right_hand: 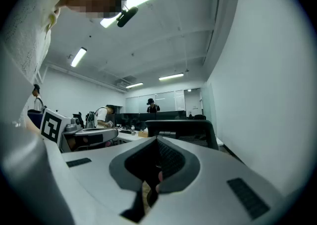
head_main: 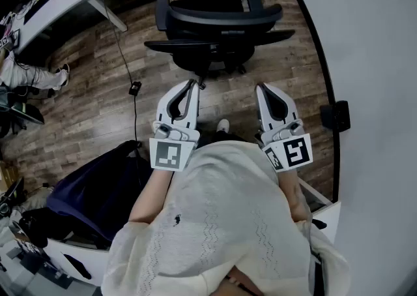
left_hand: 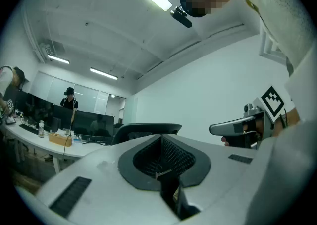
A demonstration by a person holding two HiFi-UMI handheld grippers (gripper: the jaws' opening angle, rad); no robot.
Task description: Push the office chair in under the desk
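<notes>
**Head view.** The office chair [head_main: 216,30] stands on the wood floor [head_main: 91,105], at the floor's far edge. It is just in front of the white desk [head_main: 45,11], which runs along the far left corner, and its seat is not under the desk. The left gripper [head_main: 191,85] and the right gripper [head_main: 262,87] are held side by side and point at the chair. Neither gripper touches it. Both pairs of jaws are clenched and hold nothing. A black cable [head_main: 121,53] runs across the floor to a small adapter [head_main: 135,88]. A dark bag [head_main: 98,187] lies at the floor's near left edge. A white wall [head_main: 371,60] borders the floor's right edge.

**Left gripper view.** The jaws are pressed together with nothing between them. The chair's black backrest shows straight ahead, beyond the jaw tips. The right gripper shows at the right side. A cardboard box [left_hand: 60,140] sits on the desk at the left.

**Right gripper view.** The jaws are together and empty. The chair's backrest stands ahead, apart from the tips. The left gripper shows at the left side.
</notes>
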